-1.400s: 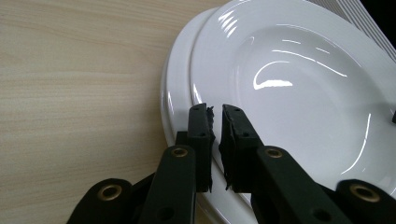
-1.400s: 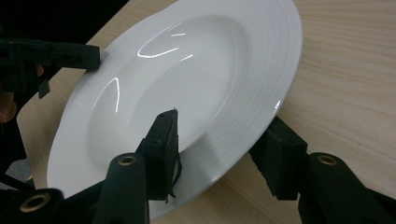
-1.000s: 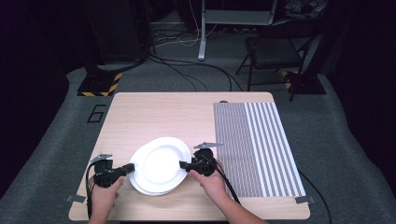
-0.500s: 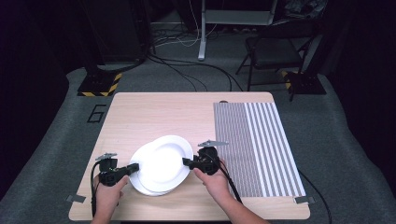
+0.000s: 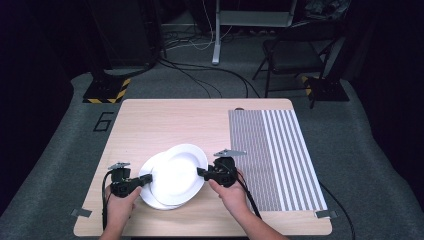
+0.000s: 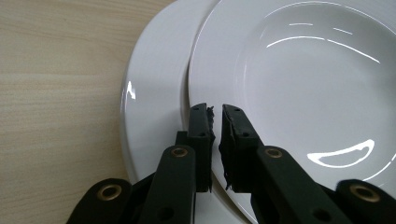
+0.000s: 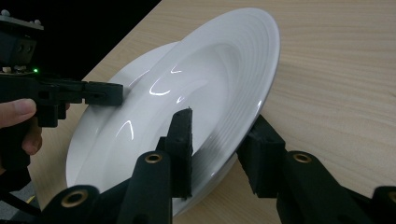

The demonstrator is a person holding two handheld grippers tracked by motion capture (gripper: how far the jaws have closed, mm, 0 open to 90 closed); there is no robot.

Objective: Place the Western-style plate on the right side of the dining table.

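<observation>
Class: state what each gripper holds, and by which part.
Left gripper pinches the upper plate's left rim; right gripper pinches its right rim.

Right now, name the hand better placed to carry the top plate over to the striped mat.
Right. The right gripper clamps the top plate on the side nearest the striped mat; the left gripper grips the far side.

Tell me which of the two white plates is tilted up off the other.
The upper plate, gripped at its rim by the right gripper, is tilted; the lower plate lies flat on the table, its rim in the left gripper.
</observation>
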